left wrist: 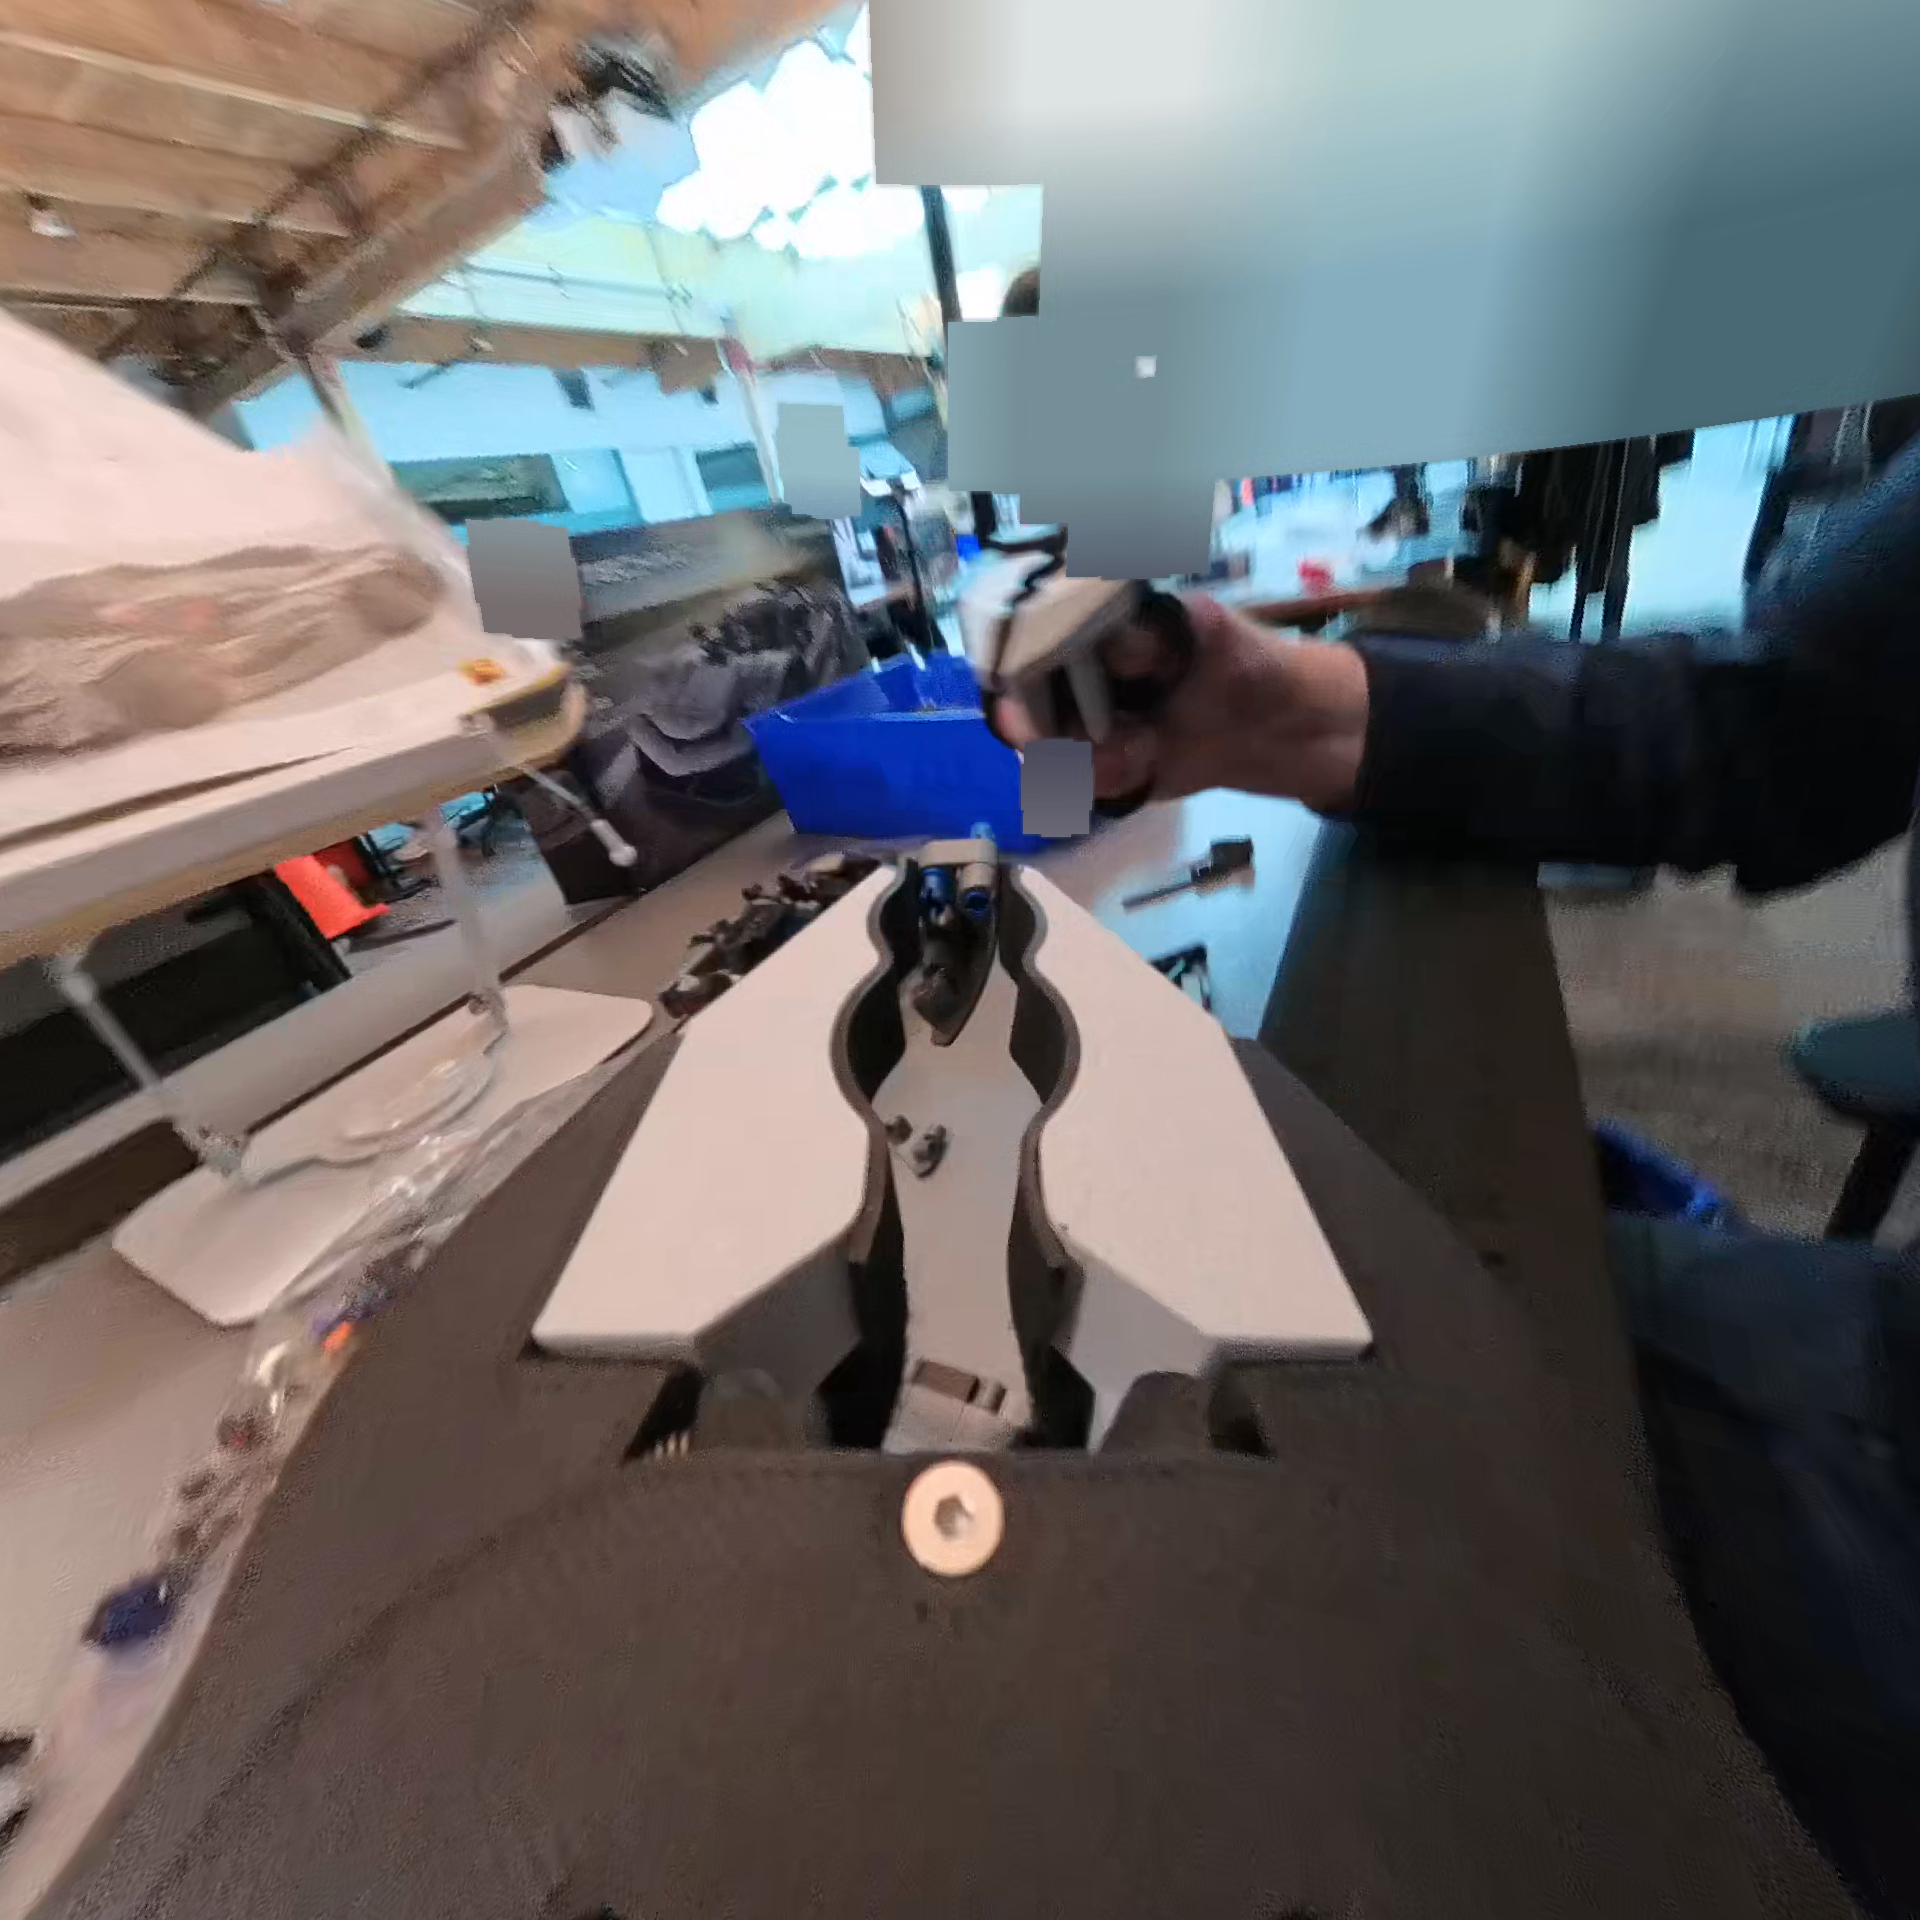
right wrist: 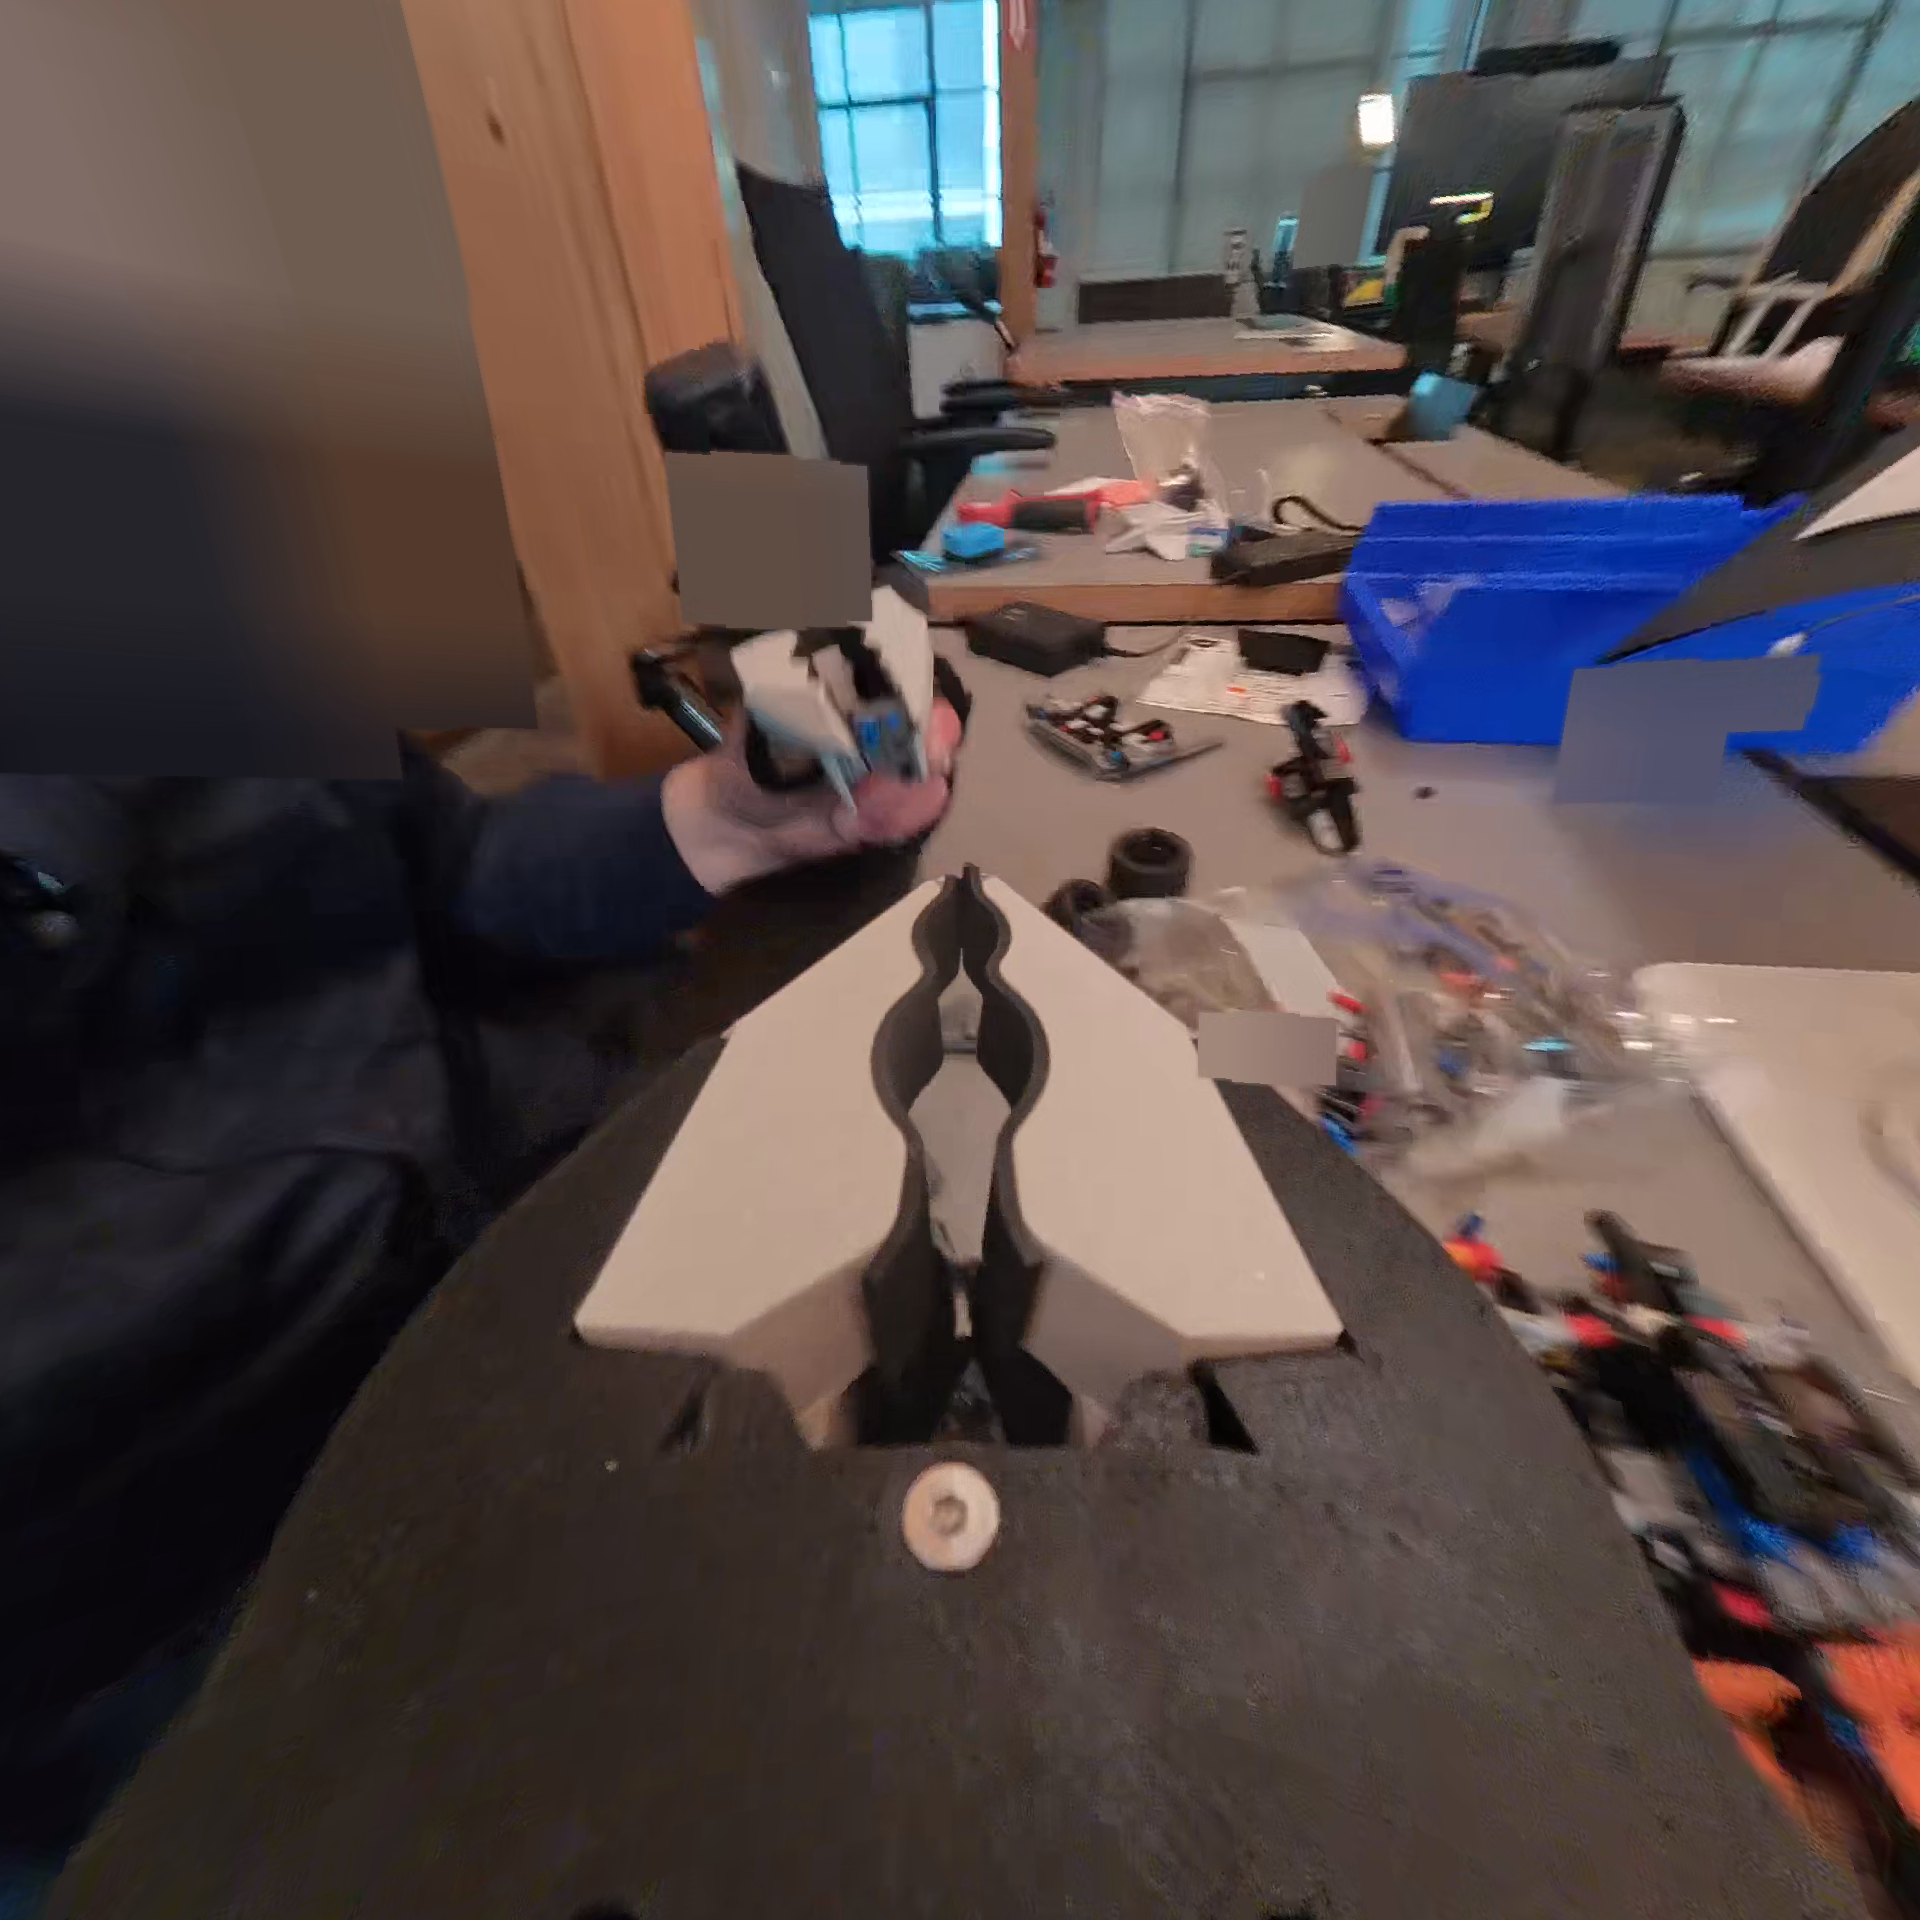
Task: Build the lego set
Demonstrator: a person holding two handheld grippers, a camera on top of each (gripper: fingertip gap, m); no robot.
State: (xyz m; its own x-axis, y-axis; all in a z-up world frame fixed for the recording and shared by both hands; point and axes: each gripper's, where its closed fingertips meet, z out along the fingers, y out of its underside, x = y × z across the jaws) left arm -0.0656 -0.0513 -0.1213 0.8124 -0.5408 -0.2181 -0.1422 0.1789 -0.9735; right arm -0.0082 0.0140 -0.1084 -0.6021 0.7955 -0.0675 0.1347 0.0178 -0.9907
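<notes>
Left gripper (left wrist: 951,883) clamped on a small lego sub-assembly (left wrist: 951,909), grey and black with blue pins, long axis running straight out along the fingers and poking just past the tips. Held up off the grey table (left wrist: 1101,883), not resting on anything. Right gripper (right wrist: 964,888) pinched closed, tips touching, nothing between them as far as can be seen.

Seen from the right wrist camera: left gripper off ahead and to the left, raised, with the blue-pinned piece showing at its tip. So the held piece sits up-left of the right tool, facing roughly across toward it. Probably a two-handed join or regrip coming, and the right side would have to open up first.

Further out on the table: two black tyres (right wrist: 1122,873) just past the right tips, a clear bag of parts (right wrist: 1455,997) to the right, a small black and red build (right wrist: 1314,790), a flat part-built piece (right wrist: 1112,732), then a blue bin (right wrist: 1558,613) at the back. Loose spares all nearer the right hand.
</notes>
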